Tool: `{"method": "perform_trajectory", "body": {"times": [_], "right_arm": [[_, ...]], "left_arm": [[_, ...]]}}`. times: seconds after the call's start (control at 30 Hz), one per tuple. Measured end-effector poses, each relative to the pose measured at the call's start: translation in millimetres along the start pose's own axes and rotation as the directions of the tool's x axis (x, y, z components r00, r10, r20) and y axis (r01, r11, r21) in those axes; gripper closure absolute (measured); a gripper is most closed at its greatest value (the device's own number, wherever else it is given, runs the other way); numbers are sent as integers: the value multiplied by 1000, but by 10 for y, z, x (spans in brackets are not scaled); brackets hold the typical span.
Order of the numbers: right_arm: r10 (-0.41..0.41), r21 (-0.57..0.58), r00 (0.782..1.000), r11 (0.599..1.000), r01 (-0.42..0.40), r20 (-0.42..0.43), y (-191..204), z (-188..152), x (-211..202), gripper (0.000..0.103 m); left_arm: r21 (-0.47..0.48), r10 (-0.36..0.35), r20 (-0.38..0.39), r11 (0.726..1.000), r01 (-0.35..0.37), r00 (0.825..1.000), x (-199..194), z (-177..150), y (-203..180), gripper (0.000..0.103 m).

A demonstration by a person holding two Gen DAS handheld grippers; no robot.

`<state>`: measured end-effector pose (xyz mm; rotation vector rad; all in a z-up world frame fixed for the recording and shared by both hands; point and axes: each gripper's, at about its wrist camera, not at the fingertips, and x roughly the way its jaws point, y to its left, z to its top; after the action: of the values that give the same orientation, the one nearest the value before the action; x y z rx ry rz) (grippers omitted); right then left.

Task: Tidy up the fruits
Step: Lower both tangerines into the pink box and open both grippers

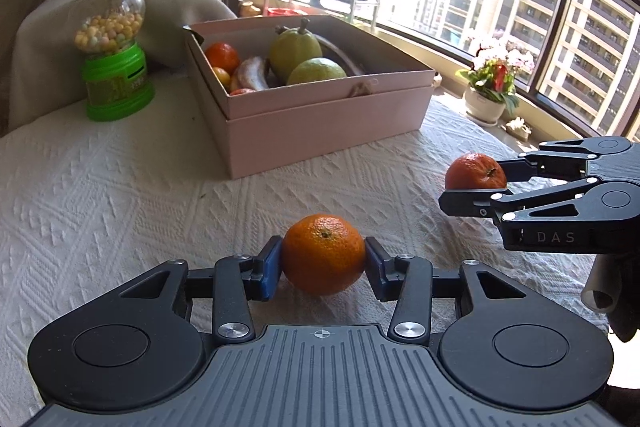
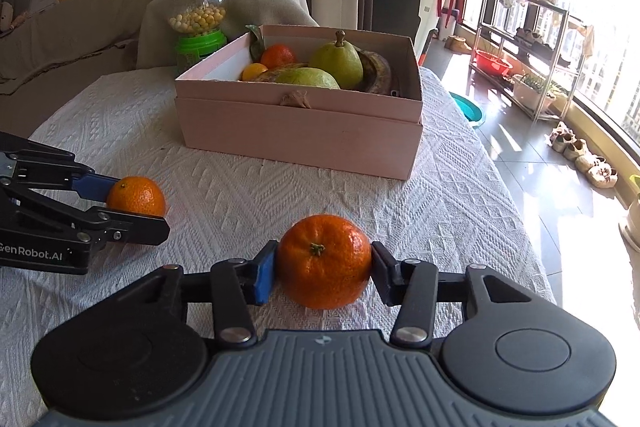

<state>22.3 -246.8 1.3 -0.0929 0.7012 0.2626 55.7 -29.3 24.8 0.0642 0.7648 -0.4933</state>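
The left gripper (image 1: 323, 263) is clamped on a mandarin (image 1: 323, 254) resting on the white tablecloth (image 1: 120, 195), the right gripper (image 2: 324, 265) clamped on a redder mandarin (image 2: 324, 261), both short of the pink fruit box (image 2: 300, 131).

The box (image 1: 320, 119) wall hides the lower parts of the fruits inside. Fruit (image 1: 241, 91) at its near wall is unclear; the person's hand (image 1: 616, 291) is cut off.
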Motion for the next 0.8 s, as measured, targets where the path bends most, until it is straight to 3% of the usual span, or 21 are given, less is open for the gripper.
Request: {"method": "perform_trajectory", "body": {"times": [0.17,0.3,0.4,0.5,0.57,0.73,0.8], "right_arm": [[61,1,988,998,-62,145,-91,386,-406,56],[88,-22,962,996,-85,258,-180,937,-630,56],[65,-39,952,998,-56,300,-199,1261,-601,56],[64,-41,955,998,-54,288,-209,1562,-426,56],[78,-28,964,997,-74,254,-208,1695,-260,56],[119,29,982,992,-125,145,-182,1864,252,55],[143,58,984,987,-150,101,-125,1910,508,55]], "left_arm": [[-33,-35,110,999,39,993,-207,329,66,55],[-5,10,198,1000,-10,980,-245,817,122,55],[-29,23,207,999,-17,978,-54,1163,251,54],[-120,-41,109,991,54,993,336,1380,496,54],[-153,-28,81,987,40,996,520,1374,591,55],[-192,-27,189,979,64,982,378,1167,770,56],[-198,10,233,979,37,972,205,1030,811,56]]}}
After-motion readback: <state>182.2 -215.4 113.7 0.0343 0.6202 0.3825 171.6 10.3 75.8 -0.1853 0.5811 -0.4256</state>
